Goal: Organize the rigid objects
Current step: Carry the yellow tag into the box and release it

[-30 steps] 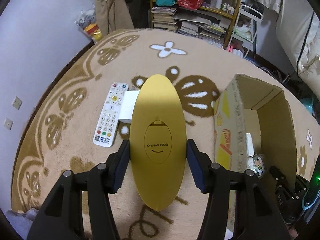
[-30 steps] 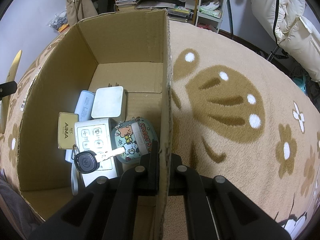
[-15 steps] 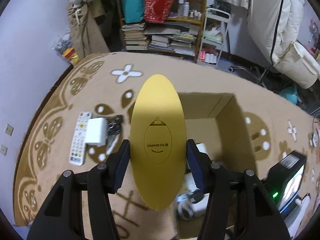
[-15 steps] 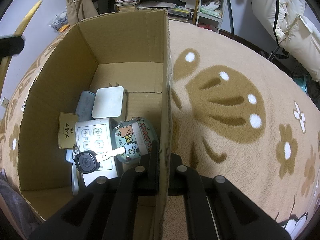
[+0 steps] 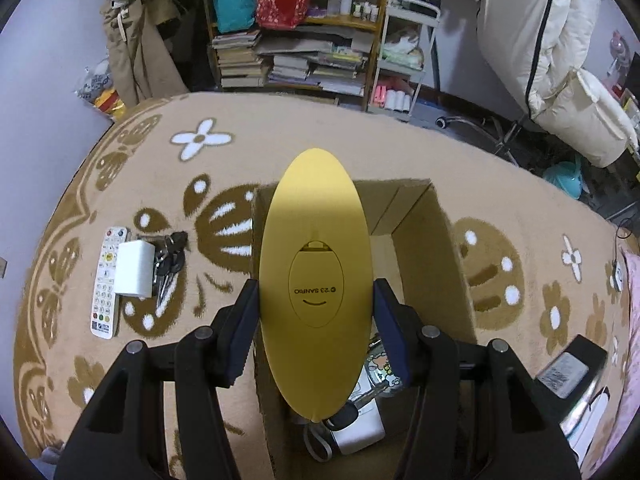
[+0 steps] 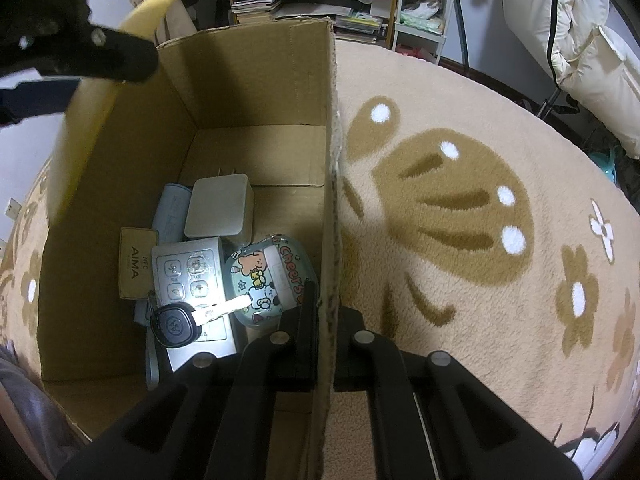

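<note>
Our left gripper (image 5: 315, 312) clamps the yellow oval case (image 5: 314, 264) above the cardboard box (image 6: 256, 92); our right gripper (image 6: 323, 316) pinches its 3 o'clock wall.

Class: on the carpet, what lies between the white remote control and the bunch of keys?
A white rectangular block lies between the remote control and the keys, seen in the left wrist view.

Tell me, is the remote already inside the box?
No, the remote lies on the rug, left of the box.
</note>
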The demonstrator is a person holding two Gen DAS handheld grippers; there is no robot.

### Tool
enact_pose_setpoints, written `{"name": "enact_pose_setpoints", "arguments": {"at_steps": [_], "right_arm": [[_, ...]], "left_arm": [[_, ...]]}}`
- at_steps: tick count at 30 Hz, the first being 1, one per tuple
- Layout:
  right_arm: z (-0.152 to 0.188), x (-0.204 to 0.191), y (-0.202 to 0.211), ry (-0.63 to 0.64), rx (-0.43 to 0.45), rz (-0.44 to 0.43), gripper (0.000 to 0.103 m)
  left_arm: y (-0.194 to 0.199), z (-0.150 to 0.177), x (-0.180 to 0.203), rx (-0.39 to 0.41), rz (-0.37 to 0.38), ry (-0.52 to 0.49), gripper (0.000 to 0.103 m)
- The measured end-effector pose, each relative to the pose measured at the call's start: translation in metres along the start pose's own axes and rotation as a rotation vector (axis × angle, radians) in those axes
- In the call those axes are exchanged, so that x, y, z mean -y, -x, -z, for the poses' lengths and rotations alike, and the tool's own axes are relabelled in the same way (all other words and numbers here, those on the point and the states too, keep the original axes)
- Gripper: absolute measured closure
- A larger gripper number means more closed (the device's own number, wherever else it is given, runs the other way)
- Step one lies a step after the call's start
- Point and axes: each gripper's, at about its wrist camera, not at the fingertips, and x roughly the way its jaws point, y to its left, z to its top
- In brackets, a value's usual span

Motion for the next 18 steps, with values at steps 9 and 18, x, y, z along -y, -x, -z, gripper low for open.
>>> {"name": "enact_pose_setpoints", "arguments": {"at_steps": [9, 18], "right_arm": [[-0.002, -0.002, -0.001, 0.005, -0.002, -0.004, 0.097], [-0.003, -0.001, -0.002, 0.005, -0.003, -0.003, 0.097]], "left_arm": [[-0.007, 0.003, -0.005, 0.002, -0.005, -0.013, 0.036], [0.012, -0.006, -0.026, 0.048, -0.017, -0.03, 0.007]]}}
